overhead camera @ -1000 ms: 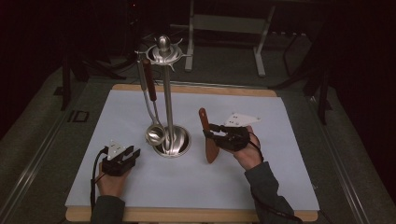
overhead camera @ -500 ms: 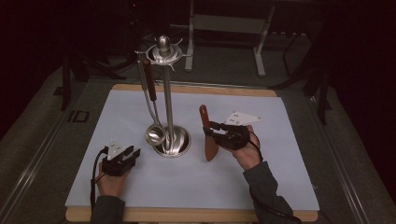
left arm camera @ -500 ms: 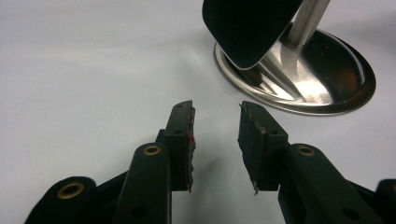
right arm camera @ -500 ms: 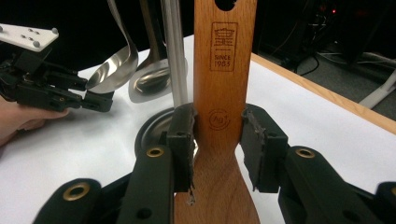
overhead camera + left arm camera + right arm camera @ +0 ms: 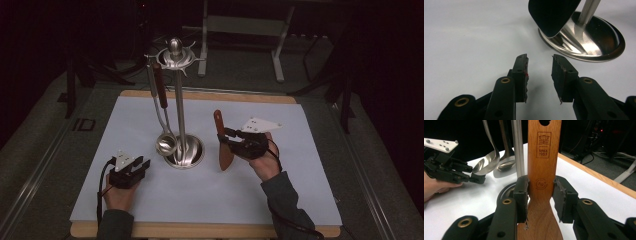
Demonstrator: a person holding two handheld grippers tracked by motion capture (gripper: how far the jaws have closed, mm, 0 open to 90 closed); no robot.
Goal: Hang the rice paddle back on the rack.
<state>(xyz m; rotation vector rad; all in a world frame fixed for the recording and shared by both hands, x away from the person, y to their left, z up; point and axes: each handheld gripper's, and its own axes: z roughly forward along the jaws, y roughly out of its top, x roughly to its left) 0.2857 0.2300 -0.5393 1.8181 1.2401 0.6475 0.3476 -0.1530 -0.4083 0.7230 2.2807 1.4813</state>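
Note:
A steel utensil stand [image 5: 180, 100] rises mid-table, and a ladle [image 5: 165, 145] hangs from its top ring. My right gripper [image 5: 227, 136] is shut on a wooden spatula [image 5: 224, 156], which stands steeply just right of the stand's base with its blade down. In the right gripper view both pads [image 5: 522, 195] press the neck of the spatula [image 5: 544, 157], with the stand's pole [image 5: 518, 147] behind it. My left gripper [image 5: 142, 163] rests on the mat left of the base, open with nothing between its jaws. From that gripper [image 5: 539, 72] I see the base [image 5: 586, 42] and the dark ladle bowl [image 5: 551, 15] ahead.
A white mat [image 5: 280, 200] covers a wooden board [image 5: 210, 95] that carries everything. Dark floor, table legs and a frame lie beyond the far edge. In the right gripper view my left gripper [image 5: 477, 178] and its hand [image 5: 434, 186] sit at the left.

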